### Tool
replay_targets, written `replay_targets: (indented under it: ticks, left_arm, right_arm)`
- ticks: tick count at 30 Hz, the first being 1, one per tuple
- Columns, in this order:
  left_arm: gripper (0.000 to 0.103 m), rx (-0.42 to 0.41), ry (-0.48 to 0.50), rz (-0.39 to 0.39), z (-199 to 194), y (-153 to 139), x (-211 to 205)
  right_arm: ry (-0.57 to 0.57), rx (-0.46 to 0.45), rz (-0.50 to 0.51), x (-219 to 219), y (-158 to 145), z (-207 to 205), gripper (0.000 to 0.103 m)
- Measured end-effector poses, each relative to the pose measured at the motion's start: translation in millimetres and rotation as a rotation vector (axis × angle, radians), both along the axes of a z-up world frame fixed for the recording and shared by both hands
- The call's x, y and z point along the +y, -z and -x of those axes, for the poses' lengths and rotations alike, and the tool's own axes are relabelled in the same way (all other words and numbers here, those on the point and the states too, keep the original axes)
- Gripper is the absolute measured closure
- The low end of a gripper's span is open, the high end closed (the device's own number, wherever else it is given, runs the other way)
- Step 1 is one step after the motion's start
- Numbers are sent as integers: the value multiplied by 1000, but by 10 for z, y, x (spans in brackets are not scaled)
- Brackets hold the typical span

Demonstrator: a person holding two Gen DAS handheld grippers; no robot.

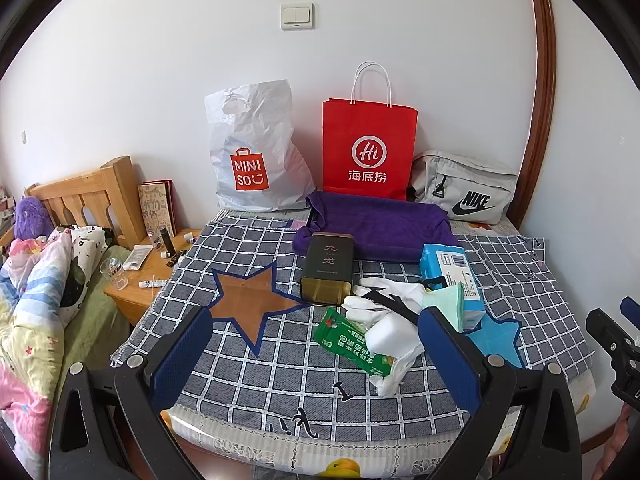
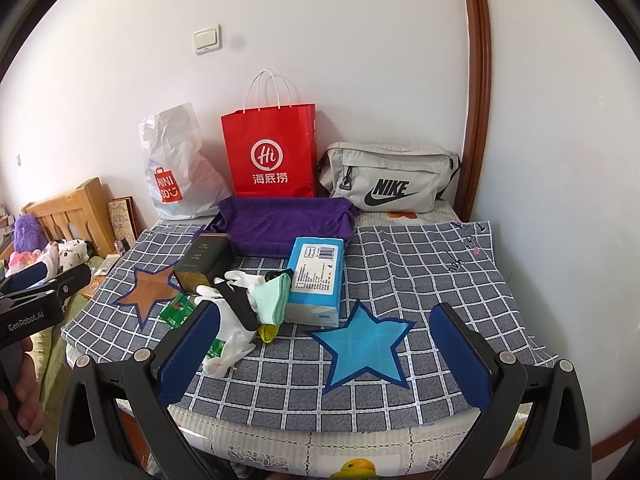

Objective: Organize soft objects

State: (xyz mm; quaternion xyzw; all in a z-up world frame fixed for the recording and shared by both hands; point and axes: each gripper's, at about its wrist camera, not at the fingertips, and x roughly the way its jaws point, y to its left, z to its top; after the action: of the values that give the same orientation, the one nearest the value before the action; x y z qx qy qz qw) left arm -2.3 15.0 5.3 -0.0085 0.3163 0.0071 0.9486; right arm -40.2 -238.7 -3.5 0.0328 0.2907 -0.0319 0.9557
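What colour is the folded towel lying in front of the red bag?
Deep purple. The towel shows best in the right wrist view.

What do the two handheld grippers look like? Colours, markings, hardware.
Both match: the left gripper and right gripper have black plastic frames with triangular cut-outs, silver round bolts at the finger bases, and flat fingers faced with dark blue textured pads. The right wrist view shows white "GenRobot.AI" lettering on the left gripper's black body. No cables visible.
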Motion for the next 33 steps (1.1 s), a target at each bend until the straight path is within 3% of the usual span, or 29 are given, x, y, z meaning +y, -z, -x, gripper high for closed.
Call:
replay_targets:
  ticks: [33]
  left_arm:
    - [0,-2,0,-5,6,10,-26]
  right_arm:
    - [-7,-8,5,49,-7,35,0]
